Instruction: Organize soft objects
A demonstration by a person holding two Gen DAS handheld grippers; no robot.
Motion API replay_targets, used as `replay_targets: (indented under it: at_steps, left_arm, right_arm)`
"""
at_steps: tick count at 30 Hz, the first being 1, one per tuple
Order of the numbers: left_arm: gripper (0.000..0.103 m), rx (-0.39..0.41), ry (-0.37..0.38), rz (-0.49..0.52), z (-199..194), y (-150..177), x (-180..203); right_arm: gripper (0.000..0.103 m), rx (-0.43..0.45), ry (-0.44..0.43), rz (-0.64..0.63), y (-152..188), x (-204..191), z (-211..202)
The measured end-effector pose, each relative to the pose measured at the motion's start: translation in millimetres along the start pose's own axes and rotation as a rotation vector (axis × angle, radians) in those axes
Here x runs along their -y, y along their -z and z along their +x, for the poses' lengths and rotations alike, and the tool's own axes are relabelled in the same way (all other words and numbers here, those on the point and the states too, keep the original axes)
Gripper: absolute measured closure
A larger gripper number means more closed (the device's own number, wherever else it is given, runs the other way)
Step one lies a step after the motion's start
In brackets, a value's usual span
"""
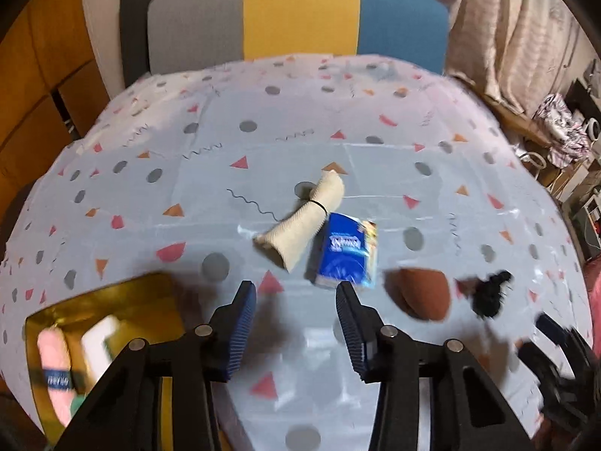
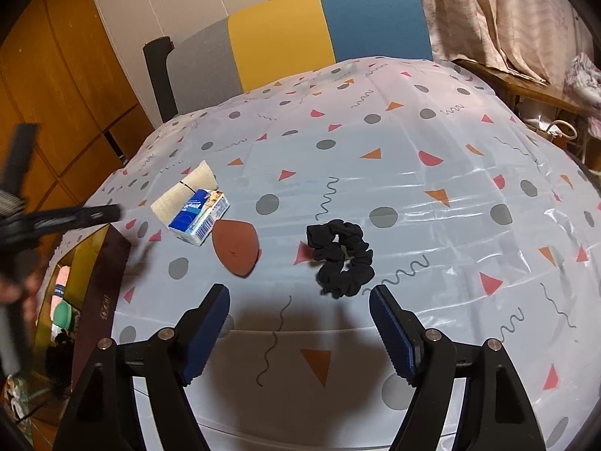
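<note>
On the patterned tablecloth lie a rolled beige cloth, a blue tissue pack, a brown sponge and a black scrunchie. My left gripper is open and empty, just short of the tissue pack. My right gripper is open and empty, just short of the scrunchie. A gold box at the left holds a pink roll, a white item and a green item.
The right gripper shows blurred at the lower right of the left wrist view. A grey, yellow and blue chair back stands behind the table. A curtain hangs at the right. Wooden panels lie to the left.
</note>
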State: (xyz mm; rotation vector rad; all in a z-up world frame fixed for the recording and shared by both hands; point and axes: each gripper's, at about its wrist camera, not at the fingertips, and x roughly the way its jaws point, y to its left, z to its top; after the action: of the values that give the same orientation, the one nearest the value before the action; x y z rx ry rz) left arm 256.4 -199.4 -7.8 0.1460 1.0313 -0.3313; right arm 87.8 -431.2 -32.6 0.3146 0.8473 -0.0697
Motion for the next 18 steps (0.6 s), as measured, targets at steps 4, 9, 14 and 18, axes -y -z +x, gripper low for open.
replay_targets:
  at_steps: [4, 9, 14, 18]
  left_arm:
    - [0.061, -0.014, -0.054, 0.036, 33, -21, 0]
    - [0.061, -0.026, -0.049, 0.102, 62, -37, 10]
    - [0.061, -0.06, -0.07, 0.18, 95, -46, 21]
    - [0.072, -0.094, -0.003, 0.124, 112, -51, 14]
  right_arm:
    - [0.022, -0.009, -0.014, 0.025, -1, 3, 1]
    - [0.022, -0.016, -0.038, 0.055, -3, 7, 2]
    - [0.022, -0.017, -0.049, 0.057, -3, 5, 1]
    - [0.022, -0.014, -0.05, 0.044, -2, 3, 1]
